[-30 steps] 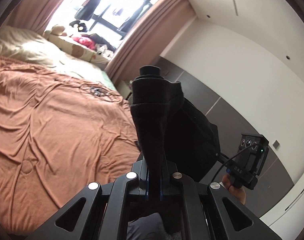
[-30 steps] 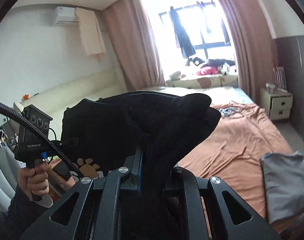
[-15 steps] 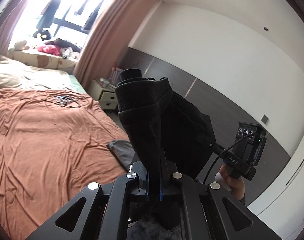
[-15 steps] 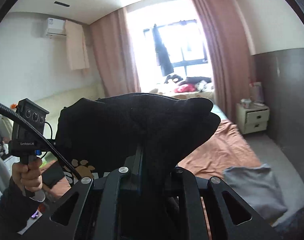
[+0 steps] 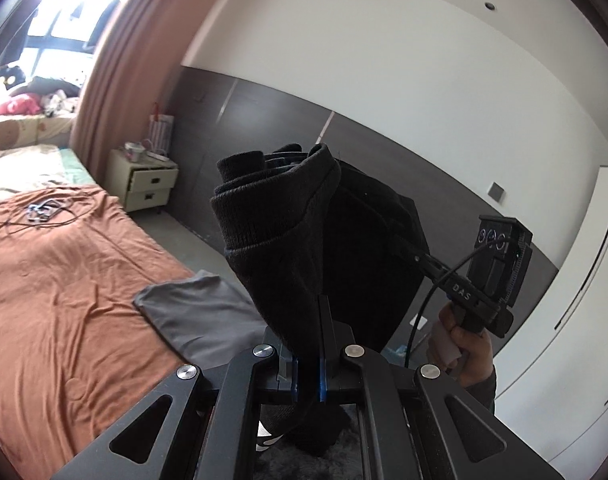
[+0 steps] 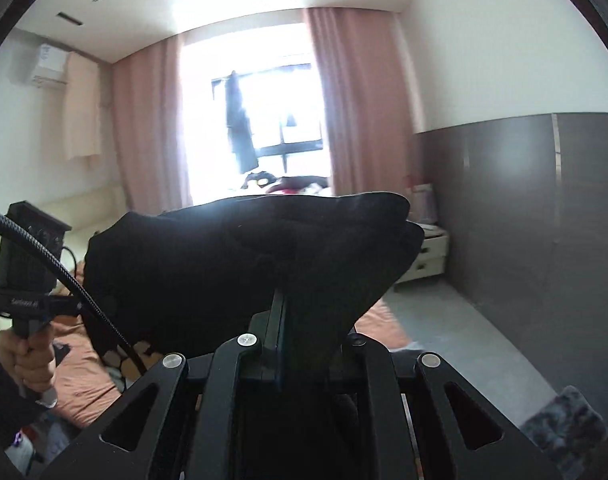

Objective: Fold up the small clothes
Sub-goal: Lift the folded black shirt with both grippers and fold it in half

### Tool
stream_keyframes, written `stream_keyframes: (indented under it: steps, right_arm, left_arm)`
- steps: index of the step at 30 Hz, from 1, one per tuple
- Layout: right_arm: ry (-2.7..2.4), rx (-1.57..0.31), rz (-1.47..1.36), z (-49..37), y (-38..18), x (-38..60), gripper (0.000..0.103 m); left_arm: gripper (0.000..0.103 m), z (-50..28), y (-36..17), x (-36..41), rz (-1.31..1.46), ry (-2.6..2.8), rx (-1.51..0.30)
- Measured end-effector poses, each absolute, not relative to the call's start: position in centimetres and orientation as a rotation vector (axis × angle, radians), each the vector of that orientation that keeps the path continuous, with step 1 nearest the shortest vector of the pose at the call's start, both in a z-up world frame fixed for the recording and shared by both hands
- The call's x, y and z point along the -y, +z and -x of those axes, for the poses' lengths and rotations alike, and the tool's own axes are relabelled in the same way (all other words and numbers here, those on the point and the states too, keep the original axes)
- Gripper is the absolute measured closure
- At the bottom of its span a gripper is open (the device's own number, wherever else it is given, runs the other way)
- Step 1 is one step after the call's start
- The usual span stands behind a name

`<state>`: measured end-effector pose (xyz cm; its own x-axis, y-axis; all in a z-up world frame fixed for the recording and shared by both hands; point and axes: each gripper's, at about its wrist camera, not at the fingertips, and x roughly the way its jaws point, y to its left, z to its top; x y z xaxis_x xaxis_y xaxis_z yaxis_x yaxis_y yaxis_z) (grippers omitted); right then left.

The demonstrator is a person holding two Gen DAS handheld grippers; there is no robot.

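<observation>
A matt black knit garment (image 5: pixel 304 240) with a ribbed cuff hangs above a rumpled rust-orange cotton bedsheet (image 5: pixel 64 280) and a smooth grey folded cloth (image 5: pixel 196 312), beside matt black plastic gripper frames with shiny metal screws (image 5: pixel 263 351).

1. Daylight floods in from the window (image 6: pixel 260 120), blown out to white in the right wrist view.
2. The black garment (image 6: pixel 240 272) is backlit, its folds lost in shadow.
3. Fisheye bends the walls; dark vignette rings both pictures.
4. Slight motion blur softens the curtain (image 6: pixel 344 100) and far corners.
</observation>
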<state>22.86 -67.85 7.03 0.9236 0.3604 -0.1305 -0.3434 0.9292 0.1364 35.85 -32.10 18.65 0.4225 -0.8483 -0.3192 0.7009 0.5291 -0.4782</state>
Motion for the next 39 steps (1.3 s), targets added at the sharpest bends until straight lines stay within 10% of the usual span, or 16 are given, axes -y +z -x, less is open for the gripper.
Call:
stream_keyframes:
  steps: [39]
  right_arm:
    - [0.118,-0.45,-0.224,-41.4,-4.4,48.7,0.094]
  left_arm:
    - [0.097,-62.4,1.5,45.5,0.265,-0.912,-0.877]
